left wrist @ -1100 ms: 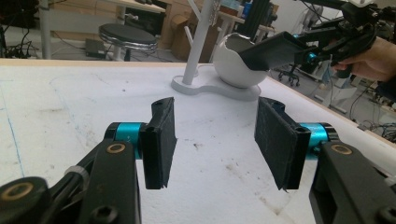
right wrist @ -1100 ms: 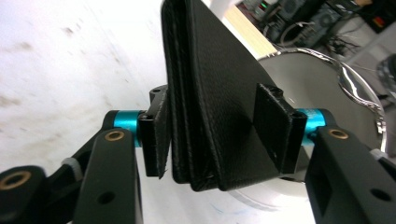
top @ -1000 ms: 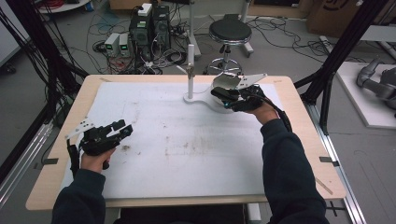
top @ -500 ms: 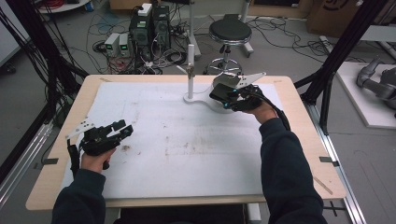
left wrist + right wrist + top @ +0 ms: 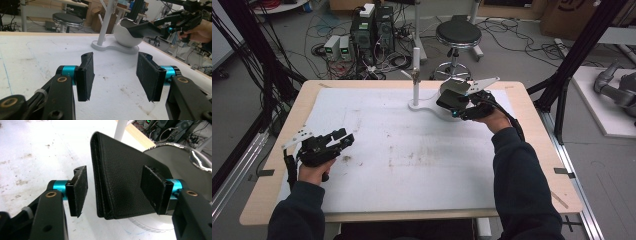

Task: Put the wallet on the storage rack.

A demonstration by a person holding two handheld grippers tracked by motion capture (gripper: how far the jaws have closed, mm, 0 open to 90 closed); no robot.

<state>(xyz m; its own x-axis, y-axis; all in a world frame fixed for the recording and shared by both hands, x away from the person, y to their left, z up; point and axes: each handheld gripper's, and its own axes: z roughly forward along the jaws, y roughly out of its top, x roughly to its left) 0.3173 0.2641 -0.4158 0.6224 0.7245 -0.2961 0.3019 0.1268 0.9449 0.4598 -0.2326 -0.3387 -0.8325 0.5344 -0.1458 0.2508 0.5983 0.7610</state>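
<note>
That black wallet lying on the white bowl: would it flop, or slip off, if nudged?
The black wallet looks folded and thick, so probably fairly stiff. Its grained leather should grip pads reasonably well. It overhangs the white bowl rim, so a nudge might tip it off.

The high view looks down on the worktop; both gripper views sit low, sharing the white bowl
</note>
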